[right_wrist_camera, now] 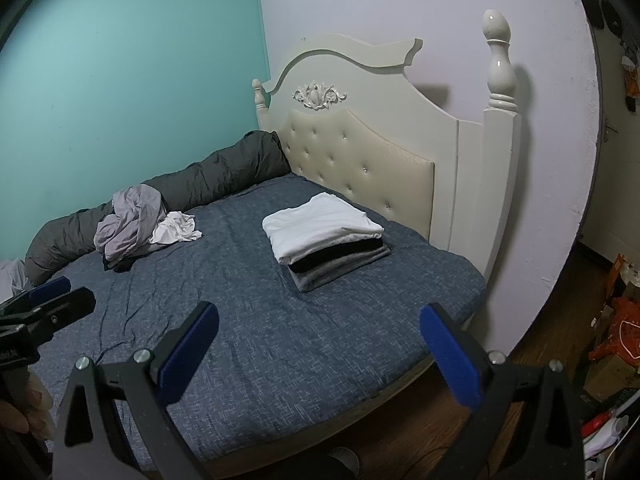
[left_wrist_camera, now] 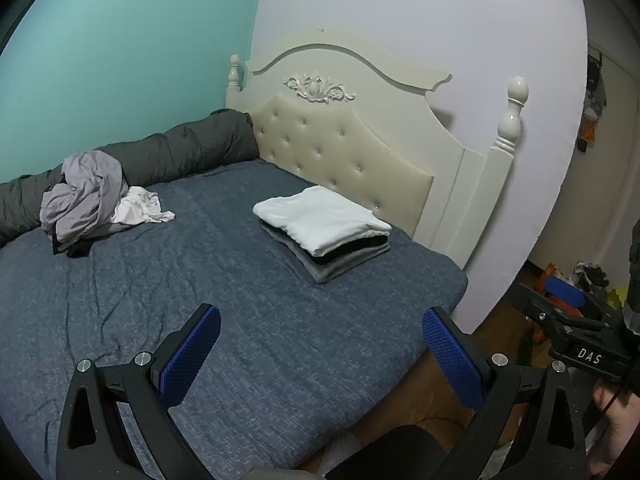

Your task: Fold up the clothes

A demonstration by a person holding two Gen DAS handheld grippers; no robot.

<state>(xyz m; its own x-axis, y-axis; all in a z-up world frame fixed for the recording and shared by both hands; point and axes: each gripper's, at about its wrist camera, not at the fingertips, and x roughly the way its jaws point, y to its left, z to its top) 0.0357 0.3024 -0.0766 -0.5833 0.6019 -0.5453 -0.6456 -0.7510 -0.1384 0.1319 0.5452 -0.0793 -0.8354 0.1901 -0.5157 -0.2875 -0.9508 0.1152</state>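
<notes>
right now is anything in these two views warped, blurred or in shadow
Left wrist view: fisheye bends the headboard and blacks out the corners; the bedpost casts a soft shadow on the wall. Right wrist view: same curvature, the right gripper has one blurred finger, the folded stack stays sharp.

Ahead of the blue-padded black left gripper [left_wrist_camera: 321, 344], a white-topped black and grey folded stack [left_wrist_camera: 326, 232] and lilac and white crumpled clothes [left_wrist_camera: 92, 204] lie on mottled blue bedding [left_wrist_camera: 240, 320]
</notes>
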